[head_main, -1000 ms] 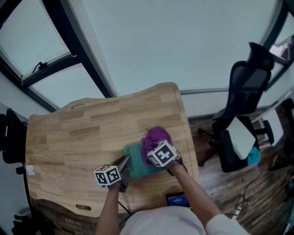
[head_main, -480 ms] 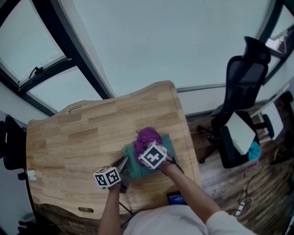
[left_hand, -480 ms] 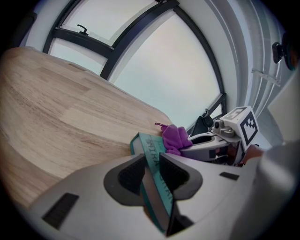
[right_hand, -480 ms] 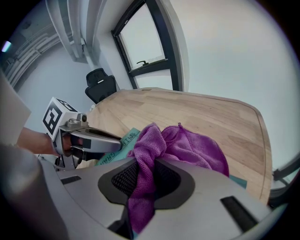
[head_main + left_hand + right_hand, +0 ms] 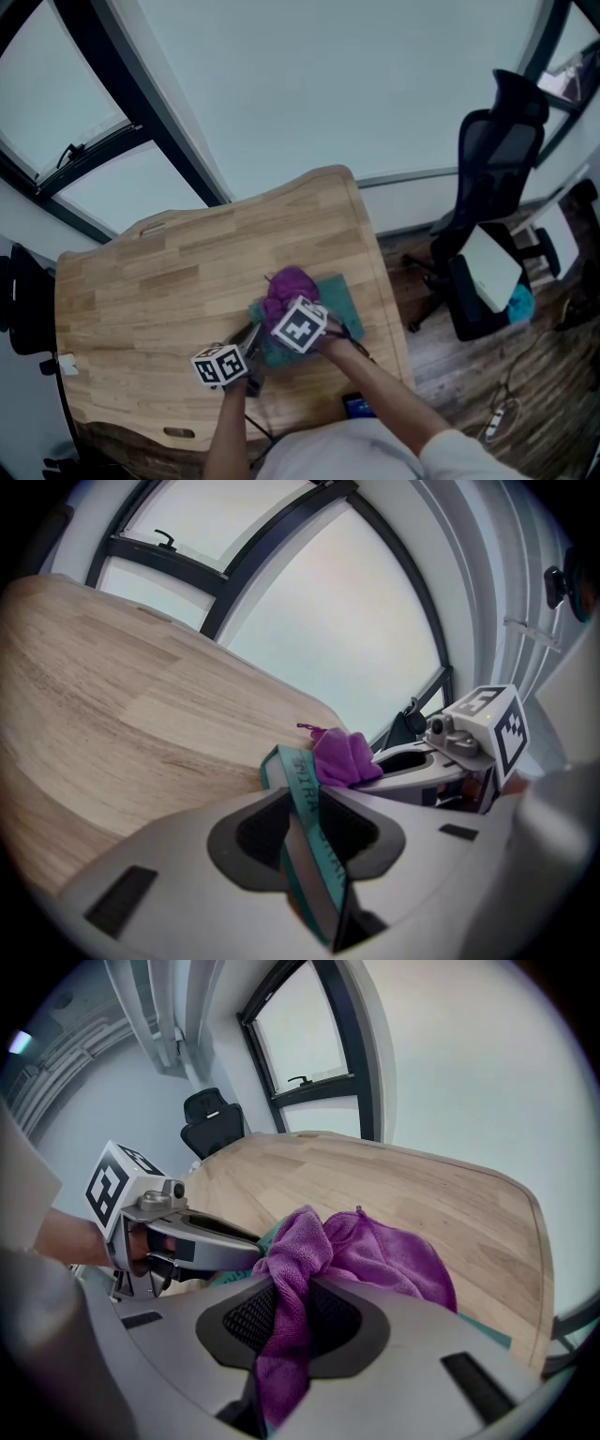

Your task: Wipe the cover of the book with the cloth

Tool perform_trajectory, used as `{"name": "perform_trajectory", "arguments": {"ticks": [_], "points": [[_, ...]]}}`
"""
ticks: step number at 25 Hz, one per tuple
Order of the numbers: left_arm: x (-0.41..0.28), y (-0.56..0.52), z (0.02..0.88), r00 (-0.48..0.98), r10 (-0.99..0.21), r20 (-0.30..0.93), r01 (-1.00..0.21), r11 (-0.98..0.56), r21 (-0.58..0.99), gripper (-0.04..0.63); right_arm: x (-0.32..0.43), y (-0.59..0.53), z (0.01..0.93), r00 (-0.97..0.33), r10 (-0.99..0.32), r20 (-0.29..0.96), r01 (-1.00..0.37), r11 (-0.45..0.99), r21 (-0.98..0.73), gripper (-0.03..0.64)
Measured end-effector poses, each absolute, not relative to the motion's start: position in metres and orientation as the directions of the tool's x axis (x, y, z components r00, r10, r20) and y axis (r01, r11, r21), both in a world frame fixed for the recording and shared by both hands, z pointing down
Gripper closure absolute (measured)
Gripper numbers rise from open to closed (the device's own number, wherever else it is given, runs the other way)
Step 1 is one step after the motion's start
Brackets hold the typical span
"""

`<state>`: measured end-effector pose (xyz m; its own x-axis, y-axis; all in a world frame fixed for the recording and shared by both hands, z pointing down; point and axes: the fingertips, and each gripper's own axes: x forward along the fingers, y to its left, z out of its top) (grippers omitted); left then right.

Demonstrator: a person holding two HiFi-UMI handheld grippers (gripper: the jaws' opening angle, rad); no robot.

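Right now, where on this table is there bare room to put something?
Bare: the table left of the book, to its left edge, and the far strip beyond the cloth. Crowded: near right, around the left gripper and right gripper.

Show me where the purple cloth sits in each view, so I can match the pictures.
Head view: purple cloth mid-frame, lying on the teal book.
Left gripper view: cloth right of centre, just beyond the book's spine.
Right gripper view: cloth at centre, pinched by the right gripper.
Shared landmark: the teal book, which shows only as a sliver at lower right in the right gripper view.
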<state>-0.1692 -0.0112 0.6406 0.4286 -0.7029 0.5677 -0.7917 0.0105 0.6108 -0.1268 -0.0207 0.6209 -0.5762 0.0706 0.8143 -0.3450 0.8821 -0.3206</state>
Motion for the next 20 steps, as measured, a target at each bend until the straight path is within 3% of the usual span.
{"name": "perform_trajectory", "arguments": {"ticks": [20], "points": [[-0.17, -0.013, 0.64, 0.427, -0.703, 0.568, -0.793, 0.01, 0.609, 0.495, -0.122, -0.004, 0.62, -0.552, 0.071, 0.831, -0.303, 0.911, -0.28, 0.54]]}}
